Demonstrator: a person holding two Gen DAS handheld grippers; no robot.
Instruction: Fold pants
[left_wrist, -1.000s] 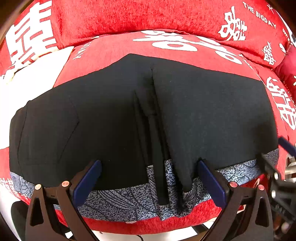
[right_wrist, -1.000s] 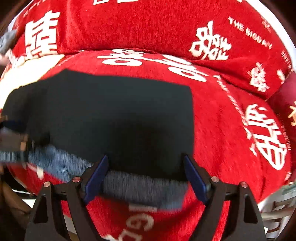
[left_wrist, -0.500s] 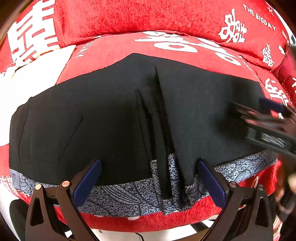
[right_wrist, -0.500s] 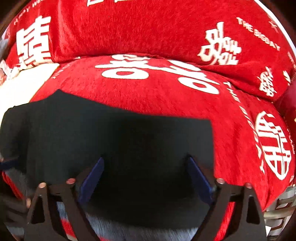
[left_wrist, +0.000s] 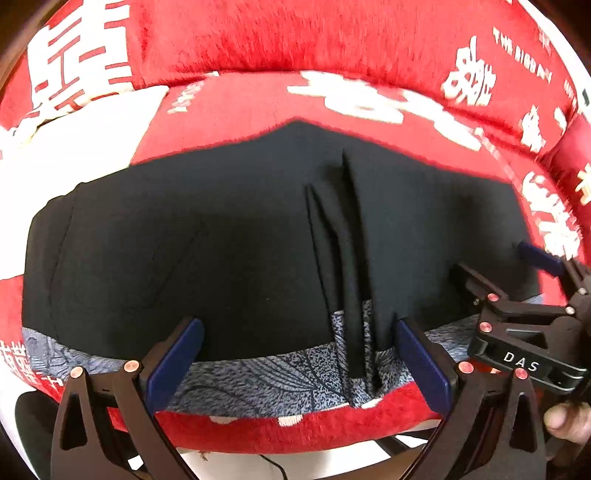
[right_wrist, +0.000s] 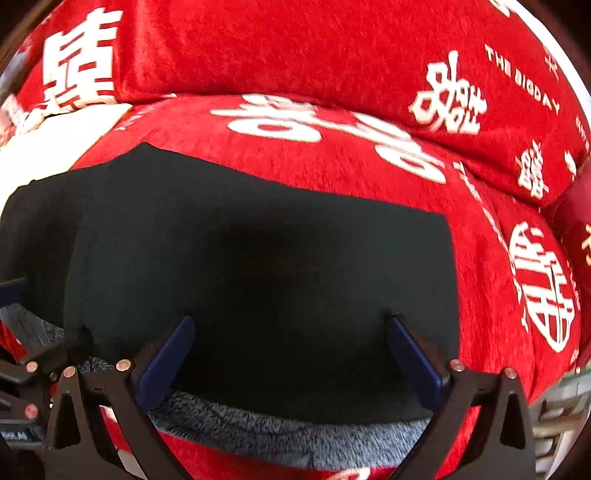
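Black pants (left_wrist: 229, 251) lie spread flat on a red cushion, with raised creases (left_wrist: 347, 258) running down the middle. A grey patterned layer (left_wrist: 258, 376) shows under their near edge. My left gripper (left_wrist: 295, 354) is open and empty, hovering over the near edge. My right gripper (right_wrist: 288, 350) is open and empty over the right part of the pants (right_wrist: 258, 266). It also shows in the left wrist view (left_wrist: 498, 266) at the right end of the pants.
The red cushion (left_wrist: 369, 107) carries white characters and has a padded back (right_wrist: 258, 48). A white patch (left_wrist: 85, 140) covers its left part. The seat's front edge (left_wrist: 295, 432) lies just below the pants.
The right gripper has pushed forward over the pants, then drawn back and down to their right near edge. The left gripper has hardly moved. The pants lie as before.
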